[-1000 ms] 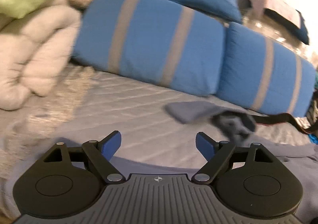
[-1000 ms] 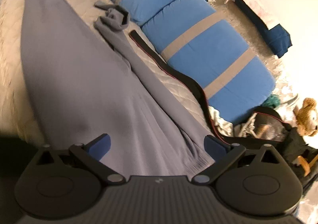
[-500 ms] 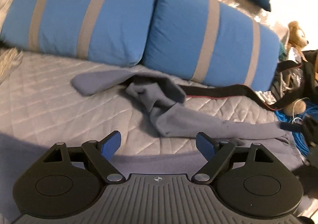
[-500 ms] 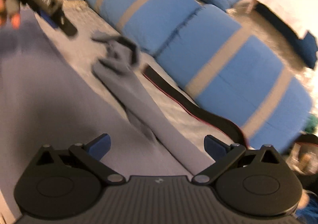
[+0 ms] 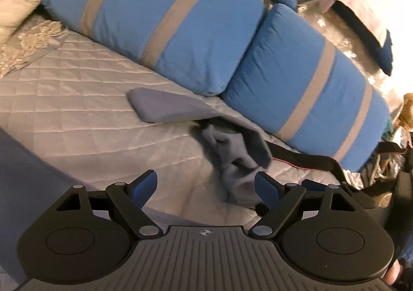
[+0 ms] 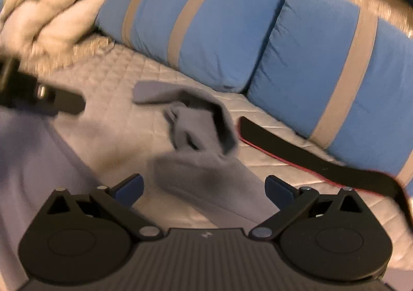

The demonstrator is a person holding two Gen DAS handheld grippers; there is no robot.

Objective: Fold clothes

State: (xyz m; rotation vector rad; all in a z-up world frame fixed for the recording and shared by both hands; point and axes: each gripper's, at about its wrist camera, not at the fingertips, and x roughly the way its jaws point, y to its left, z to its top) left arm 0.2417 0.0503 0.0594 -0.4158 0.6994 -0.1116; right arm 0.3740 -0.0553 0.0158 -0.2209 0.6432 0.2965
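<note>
Both tools are over the bed (image 5: pixel 77 115), pointing toward the blue pillows (image 5: pixel 165 25) with grey stripes at its head. The left tool (image 5: pixel 205 186) has its blue pads spread wide with nothing between them; the crumpled grey sleeve (image 5: pixel 232 156) of the garment lies just ahead of it, nearer its right pad, and the sleeve's flat cuff end stretches away ahead and to the left. The right tool (image 6: pixel 204 187) is spread open too and holds nothing, and the same bunched sleeve (image 6: pixel 198 131) sits directly ahead between its pads, on the quilted cover. A black strap (image 6: pixel 296 151) with a red edge runs ahead and to the right of that tool, beside the pillows. The garment's broad grey body (image 6: pixel 28 156) lies off to its left.
</note>
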